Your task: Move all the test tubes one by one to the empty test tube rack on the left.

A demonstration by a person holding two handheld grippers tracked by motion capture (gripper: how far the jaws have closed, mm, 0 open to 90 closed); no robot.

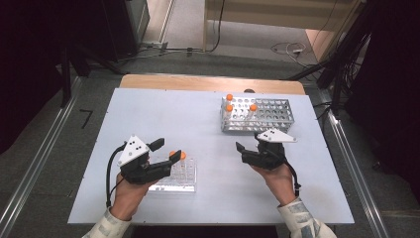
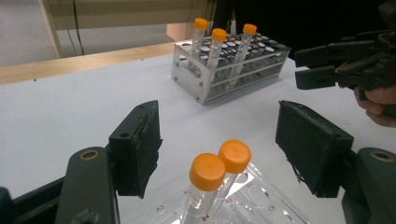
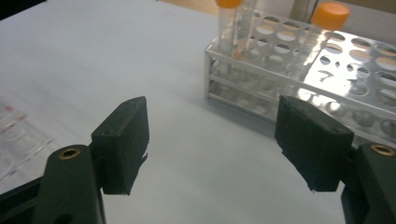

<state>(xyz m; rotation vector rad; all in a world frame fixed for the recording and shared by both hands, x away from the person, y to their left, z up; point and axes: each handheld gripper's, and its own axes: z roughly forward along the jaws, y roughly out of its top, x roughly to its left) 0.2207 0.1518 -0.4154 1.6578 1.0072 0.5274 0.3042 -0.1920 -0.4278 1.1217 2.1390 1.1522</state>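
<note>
Two clear tubes with orange caps (image 2: 207,171) (image 2: 234,156) stand side by side in a clear plastic rack (image 2: 261,205). My left gripper (image 2: 219,135) is open around them, its pads apart from both tubes. From above, the left gripper (image 1: 166,151) hangs over the clear rack (image 1: 173,181) at the table's front left. My right gripper (image 1: 251,141) is open and empty, just in front of a metal rack (image 1: 277,116) that holds three orange-capped tubes (image 1: 253,107). In the right gripper view its jaws (image 3: 210,140) frame bare table before the metal rack (image 3: 299,70).
The pale table top (image 1: 163,114) has free room at the left and in the middle. A wooden strip (image 1: 208,82) runs along its far edge. Cables and dark stands lie on the floor beyond. The right gripper (image 2: 317,65) is at the upper right of the left gripper view.
</note>
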